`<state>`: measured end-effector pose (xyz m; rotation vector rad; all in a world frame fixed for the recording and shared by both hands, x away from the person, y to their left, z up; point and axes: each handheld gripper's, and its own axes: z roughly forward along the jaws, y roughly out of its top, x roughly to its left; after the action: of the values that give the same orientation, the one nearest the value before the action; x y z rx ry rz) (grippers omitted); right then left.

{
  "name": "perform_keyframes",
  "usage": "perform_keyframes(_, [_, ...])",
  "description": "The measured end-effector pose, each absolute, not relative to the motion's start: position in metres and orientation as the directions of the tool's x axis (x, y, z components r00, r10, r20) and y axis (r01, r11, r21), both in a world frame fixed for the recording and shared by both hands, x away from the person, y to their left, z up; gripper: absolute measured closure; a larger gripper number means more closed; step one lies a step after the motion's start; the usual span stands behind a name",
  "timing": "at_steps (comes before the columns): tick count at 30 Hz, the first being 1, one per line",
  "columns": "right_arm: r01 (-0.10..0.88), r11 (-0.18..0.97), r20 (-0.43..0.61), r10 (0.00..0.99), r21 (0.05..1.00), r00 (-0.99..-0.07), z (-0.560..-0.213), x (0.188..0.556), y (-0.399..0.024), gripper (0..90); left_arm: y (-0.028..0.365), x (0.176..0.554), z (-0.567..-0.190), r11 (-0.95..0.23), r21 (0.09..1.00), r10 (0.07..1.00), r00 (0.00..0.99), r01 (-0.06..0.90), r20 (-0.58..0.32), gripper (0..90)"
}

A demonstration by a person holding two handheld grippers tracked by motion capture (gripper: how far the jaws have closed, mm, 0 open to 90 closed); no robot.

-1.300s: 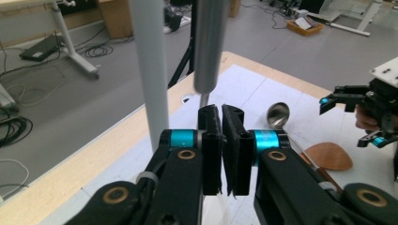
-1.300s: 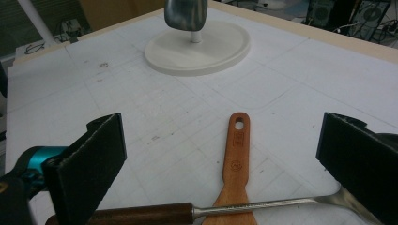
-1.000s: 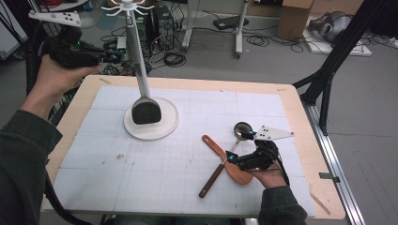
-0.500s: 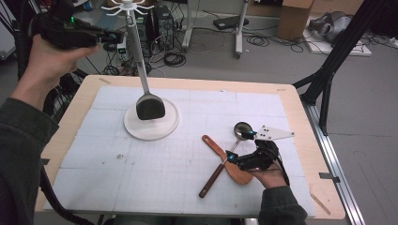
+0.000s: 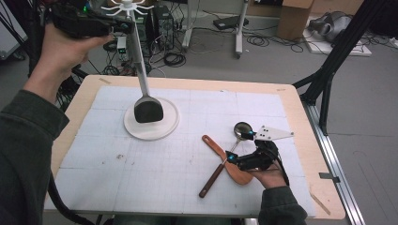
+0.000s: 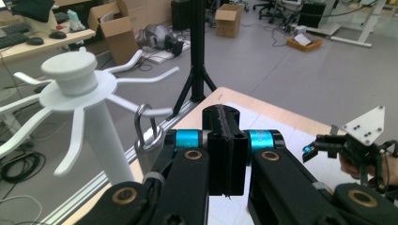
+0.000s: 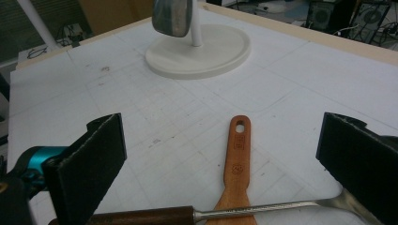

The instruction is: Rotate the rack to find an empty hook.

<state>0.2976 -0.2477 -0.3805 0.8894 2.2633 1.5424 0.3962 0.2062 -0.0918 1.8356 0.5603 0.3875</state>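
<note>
A white rack (image 5: pixel 126 6) with hook arms stands on a round white base (image 5: pixel 169 126) at the table's back left. A metal turner hangs close along its pole, dark head (image 5: pixel 148 110) just above the base. The turner's metal loop (image 6: pixel 144 133) sits at the tip of a hook arm (image 6: pixel 155 111). My left gripper (image 5: pixel 123 24) is up at the rack's top, jaws shut beside that loop with nothing seen between the pads (image 6: pixel 224 154). My right gripper (image 5: pixel 233 157) rests open at the front right over a wooden spatula (image 7: pixel 237 154) and a wood-handled metal spoon (image 7: pixel 263 213).
A white gridded mat (image 5: pixel 187 187) covers the wooden table (image 5: pixel 300 122). Beyond the far edge, the floor holds cables, cardboard boxes (image 6: pixel 115 26) and black stand legs (image 5: pixel 328 75).
The left hand and its gripper have risen along the pole to the rack's top. The turner's head has barely shifted. The right hand has stayed still.
</note>
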Motion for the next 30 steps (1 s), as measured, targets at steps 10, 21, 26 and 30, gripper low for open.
perform_keyframes(10, [0.336, 0.246, 0.124, 0.61, 0.909, -0.782, -0.38, 0.297, -0.248, 0.9, 0.202, 0.403, -0.093, -0.215, 0.957, 0.598, 0.801, 0.197, -0.031, 89.7])
perform_keyframes(21, [0.334, 0.243, 0.123, 0.612, 0.911, -0.781, -0.38, 0.297, -0.247, 0.9, 0.21, 0.405, -0.092, -0.208, 0.957, 0.628, 0.777, 0.204, -0.03, 89.7])
perform_keyframes(26, [0.332, 0.242, 0.123, 0.61, 0.912, -0.782, -0.38, 0.297, -0.247, 0.9, 0.215, 0.404, -0.091, -0.207, 0.957, 0.644, 0.765, 0.204, -0.023, 89.7])
perform_keyframes(30, [0.334, 0.242, 0.126, 0.607, 0.911, -0.784, -0.38, 0.296, -0.247, 0.9, 0.219, 0.404, -0.09, -0.206, 0.957, 0.651, 0.759, 0.204, -0.021, 89.7])
